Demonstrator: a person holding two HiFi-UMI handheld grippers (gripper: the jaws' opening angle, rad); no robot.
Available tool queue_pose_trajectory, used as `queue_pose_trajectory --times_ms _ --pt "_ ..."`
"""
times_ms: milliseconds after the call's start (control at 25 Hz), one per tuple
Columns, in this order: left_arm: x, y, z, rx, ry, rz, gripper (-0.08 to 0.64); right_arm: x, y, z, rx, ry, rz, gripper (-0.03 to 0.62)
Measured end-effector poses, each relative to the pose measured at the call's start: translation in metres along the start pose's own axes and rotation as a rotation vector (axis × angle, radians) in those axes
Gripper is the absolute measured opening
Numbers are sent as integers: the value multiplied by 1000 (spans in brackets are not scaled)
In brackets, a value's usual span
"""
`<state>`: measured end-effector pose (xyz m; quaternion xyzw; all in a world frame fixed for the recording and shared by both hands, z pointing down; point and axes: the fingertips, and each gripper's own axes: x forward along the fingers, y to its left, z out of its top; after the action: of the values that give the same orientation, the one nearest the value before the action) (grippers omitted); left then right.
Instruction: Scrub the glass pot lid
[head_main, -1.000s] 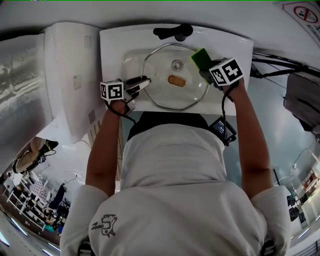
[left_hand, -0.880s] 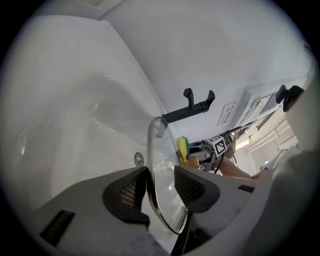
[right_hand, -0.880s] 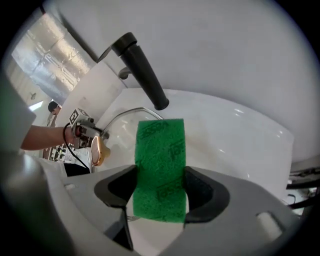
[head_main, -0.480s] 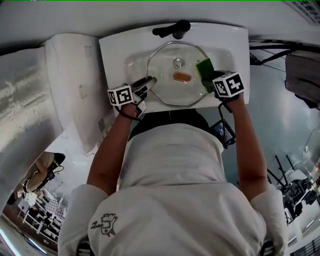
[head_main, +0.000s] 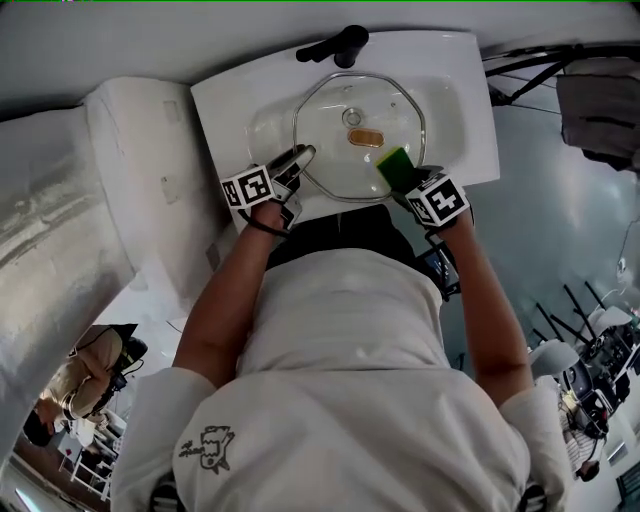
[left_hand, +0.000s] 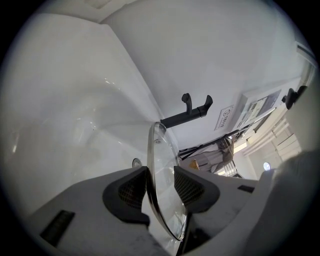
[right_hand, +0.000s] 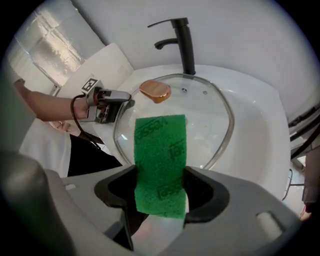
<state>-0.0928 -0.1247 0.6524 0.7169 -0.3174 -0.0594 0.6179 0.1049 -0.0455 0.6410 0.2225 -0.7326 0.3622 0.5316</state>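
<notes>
The glass pot lid (head_main: 330, 150) sits in the white sink (head_main: 225, 105). Only the left gripper view shows the left gripper (left_hand: 160, 186) clamped on the lid's rim. The right gripper (right_hand: 160, 192) clenches a green sponge (right_hand: 160, 155), and the print on it is visible only in that gripper's view. The head view places the sponge at the lid's near edge.

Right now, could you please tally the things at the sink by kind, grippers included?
Lid: 1
Sponge: 1
Tap: 1
Sink: 1
Grippers: 2, left gripper and right gripper
Total: 6
</notes>
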Motion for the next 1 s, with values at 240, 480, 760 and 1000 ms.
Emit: queue_pose_trajectory --times_ms 240,480,760,1000 --pt "1 -2 -2 21 39 -11 163 -18 -21 13 -6 -21 -44 293" --pt "4 0 -2 16 48 -6 164 -34 -90 88 -55 -51 -142 293" --pt "2 0 1 15 1 2 166 -20 -84 106 -133 31 -116 291" --pt "1 -2 2 19 -21 13 164 -19 -59 73 -140 46 -100 291"
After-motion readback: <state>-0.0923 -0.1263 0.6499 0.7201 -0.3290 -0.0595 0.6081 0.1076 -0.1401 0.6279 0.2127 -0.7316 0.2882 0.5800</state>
